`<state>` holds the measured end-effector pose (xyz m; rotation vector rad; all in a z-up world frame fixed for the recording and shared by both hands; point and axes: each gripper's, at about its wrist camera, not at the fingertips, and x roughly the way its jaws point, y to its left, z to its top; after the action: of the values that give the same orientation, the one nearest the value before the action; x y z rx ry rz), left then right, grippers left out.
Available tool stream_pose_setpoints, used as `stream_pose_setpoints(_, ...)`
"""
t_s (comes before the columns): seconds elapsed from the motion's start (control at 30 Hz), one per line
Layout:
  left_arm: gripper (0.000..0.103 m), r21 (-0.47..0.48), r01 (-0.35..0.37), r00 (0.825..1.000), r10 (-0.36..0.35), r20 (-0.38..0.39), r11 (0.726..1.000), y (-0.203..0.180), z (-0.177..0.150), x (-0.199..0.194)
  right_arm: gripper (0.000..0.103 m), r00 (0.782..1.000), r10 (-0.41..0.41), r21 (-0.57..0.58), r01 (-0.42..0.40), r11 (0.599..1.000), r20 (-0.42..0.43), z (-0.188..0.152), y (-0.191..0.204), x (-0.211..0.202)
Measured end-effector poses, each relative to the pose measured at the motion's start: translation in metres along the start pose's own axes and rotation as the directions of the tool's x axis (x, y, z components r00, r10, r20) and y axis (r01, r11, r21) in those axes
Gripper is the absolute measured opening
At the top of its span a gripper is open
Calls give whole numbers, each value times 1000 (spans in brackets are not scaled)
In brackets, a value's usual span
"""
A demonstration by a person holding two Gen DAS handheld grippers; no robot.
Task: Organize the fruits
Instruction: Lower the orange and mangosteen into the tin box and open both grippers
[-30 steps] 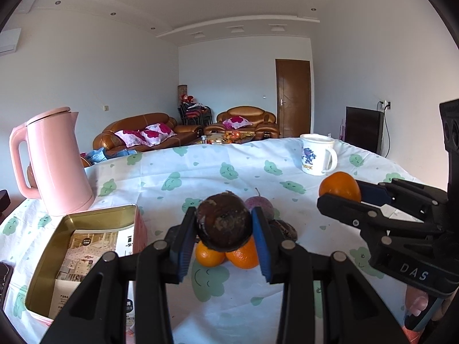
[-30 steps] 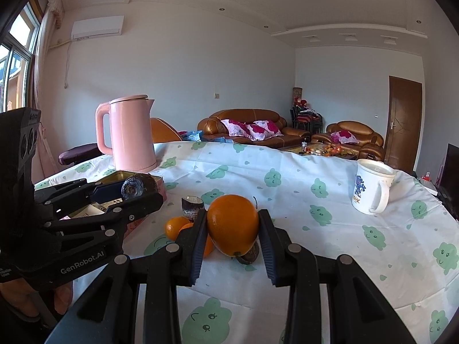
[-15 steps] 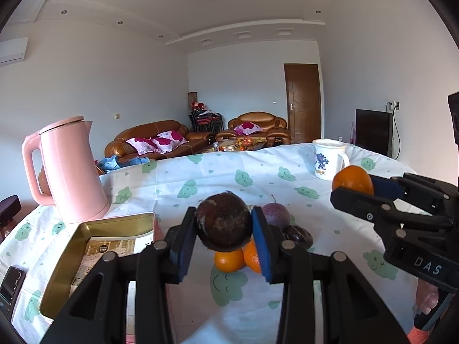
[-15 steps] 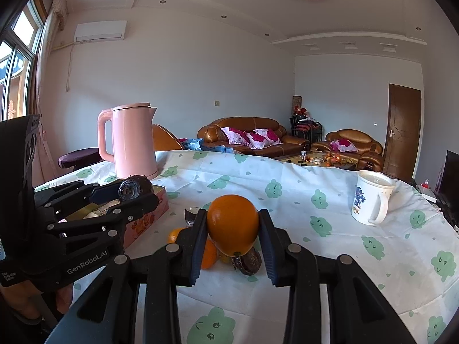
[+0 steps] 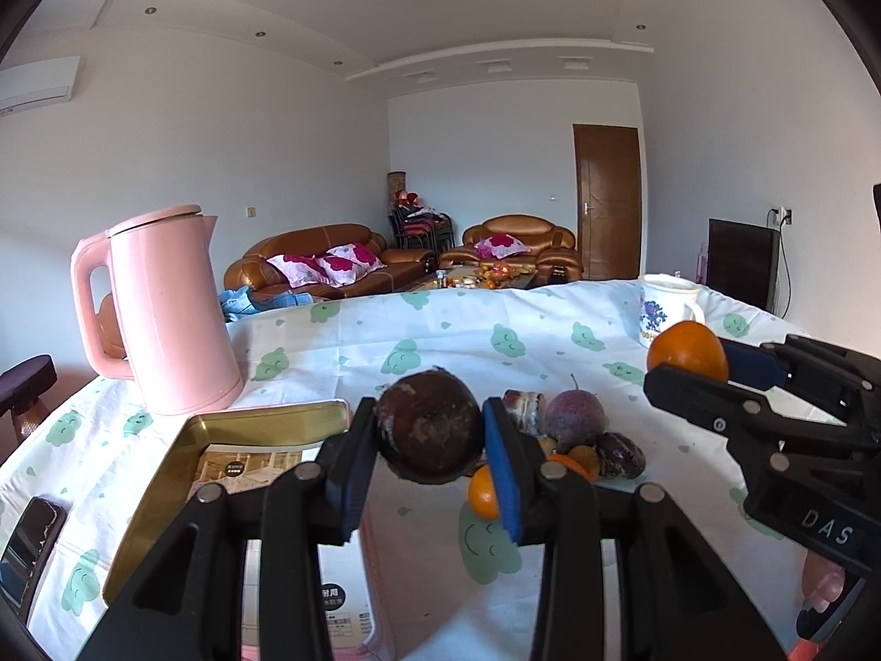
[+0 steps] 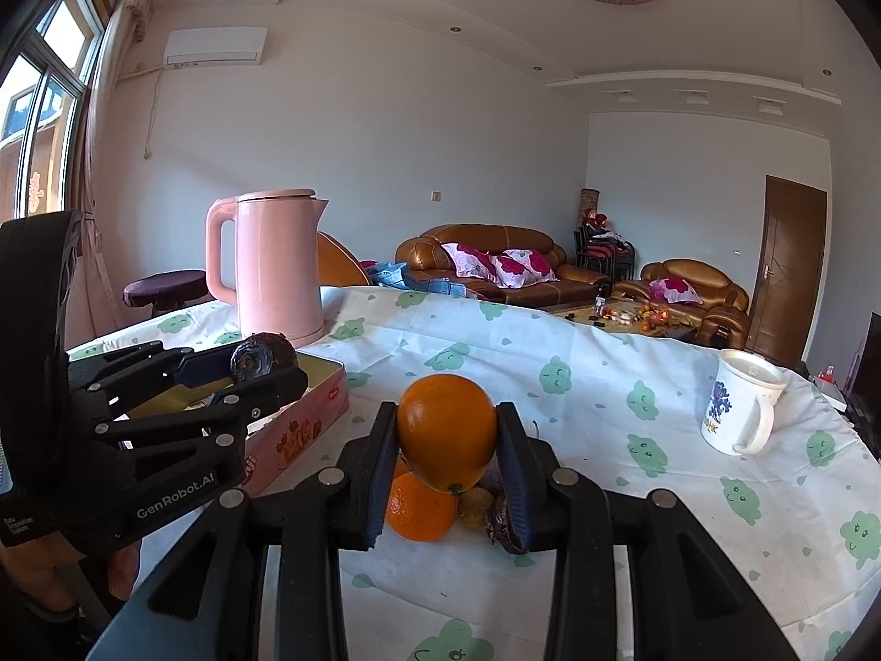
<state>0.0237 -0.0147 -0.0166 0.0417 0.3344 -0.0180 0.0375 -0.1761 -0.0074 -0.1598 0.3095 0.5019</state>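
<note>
Left wrist view: left hand-held gripper [image 5: 430,440] clamping dark fruit [image 5: 428,432] beside tin [image 5: 165,490]; right hand-held gripper [image 6: 447,443] clamping orange [image 6: 446,429] right of tin.

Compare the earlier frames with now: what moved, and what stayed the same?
Both grippers shifted toward the gold tin, which now looks nearer. Unchanged: left gripper clamps the dark brown fruit, right gripper the orange. Nothing grasped or released.

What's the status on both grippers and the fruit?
Left gripper shut on dark brown fruit. Right gripper shut on orange. Rest of fruit pile on table; open tin nearby. Nothing blocking.
</note>
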Motion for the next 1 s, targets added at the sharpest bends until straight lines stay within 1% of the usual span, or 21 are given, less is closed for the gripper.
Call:
stream_pose_setpoints(0.27, 39, -36, -49, 999, 49, -23, 998, 23, -1, 4, 37, 999, 36, -46, -36, 998, -1, 12, 21, 11)
stream_pose_setpoints(0.53, 39, -71, -100, 993, 95, -72, 992, 50, -4, 11, 37, 997, 77, -87, -79, 993, -20, 23, 42, 28)
stream_pose_setpoints(1.0, 39, -119, -156, 981, 139, -135, 981, 89, -11, 18, 37, 988, 134, -144, -144, 979, -71, 30, 81, 62)
